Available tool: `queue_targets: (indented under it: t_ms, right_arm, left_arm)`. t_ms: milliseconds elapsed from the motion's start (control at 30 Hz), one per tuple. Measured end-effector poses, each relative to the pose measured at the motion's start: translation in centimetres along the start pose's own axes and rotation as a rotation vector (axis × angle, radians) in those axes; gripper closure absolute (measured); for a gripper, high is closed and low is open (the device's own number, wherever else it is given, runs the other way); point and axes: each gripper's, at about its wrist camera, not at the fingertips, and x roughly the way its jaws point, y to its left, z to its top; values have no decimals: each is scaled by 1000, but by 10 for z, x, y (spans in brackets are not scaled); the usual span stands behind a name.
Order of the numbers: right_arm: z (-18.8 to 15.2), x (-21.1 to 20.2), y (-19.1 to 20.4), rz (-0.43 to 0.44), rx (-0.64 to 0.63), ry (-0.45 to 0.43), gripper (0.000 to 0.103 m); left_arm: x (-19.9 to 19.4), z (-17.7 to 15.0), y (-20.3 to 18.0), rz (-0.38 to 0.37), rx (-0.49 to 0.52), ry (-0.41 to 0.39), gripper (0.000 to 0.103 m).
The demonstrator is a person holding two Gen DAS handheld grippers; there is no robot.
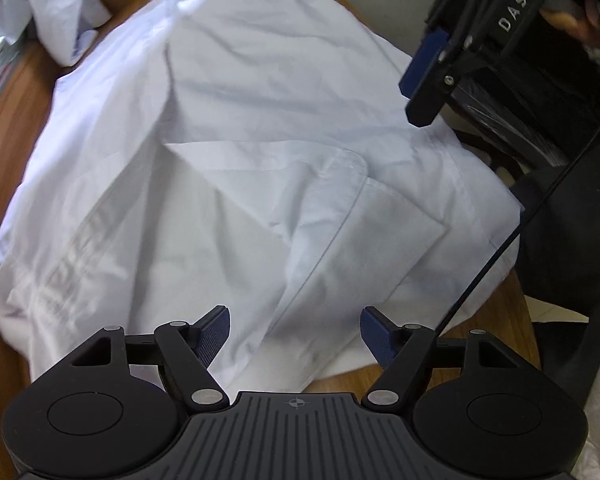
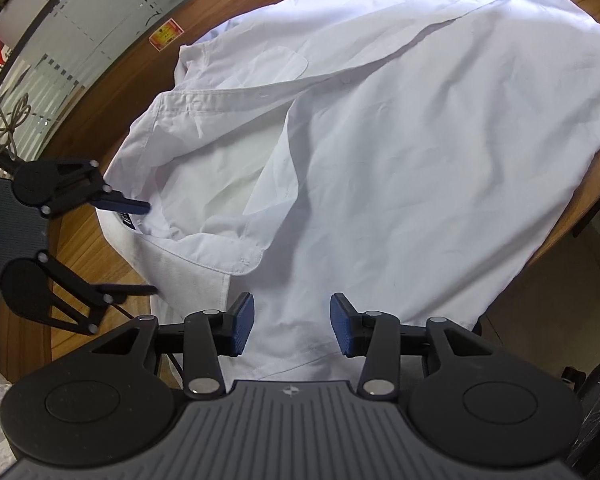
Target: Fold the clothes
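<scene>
Wooden table (image 2: pixel 112 92), white shirt (image 2: pixel 380 140) spread lengthwise, collar (image 2: pixel 204 248) nearest

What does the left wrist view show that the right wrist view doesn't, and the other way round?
Only the left wrist view shows a second crumpled garment at the table's far edge. Only the right wrist view shows the shirt's button strip, a red sticker on the table, and the glass wall. Both show the white shirt spread on the wooden table, with the left hand-held gripper and right hand-held gripper open, holding nothing.

An office seems to be showing here. Frosted glass partitions (image 2: pixel 72 36) are lining the room behind a wooden table (image 2: pixel 112 92), cables (image 2: pixel 10 116) lying beside.
</scene>
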Motion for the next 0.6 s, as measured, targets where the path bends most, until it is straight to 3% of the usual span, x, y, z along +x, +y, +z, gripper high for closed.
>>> queue_targets:
  t_ms: [100,233,333,433,600]
  right_arm:
    - [0,3,1,-3,-4,6,55]
    - [2,8,0,-10,-12,15,55]
    - [4,12,0,-16,-18,21,55]
    - [5,16,0,-22,-24,28,55]
    - [7,23,-1,-32,-34,39,55]
  left_arm:
    - [10,3,-3,-13,8,-18,33]
    - [15,0,-2,-36,-39,-55,64]
    - [6,-12,7,-43,-136,-103,76]
    - [-4,-27,19,-57,-273,-152,84]
    - [-13,-60,48,-137,-657,-209,85]
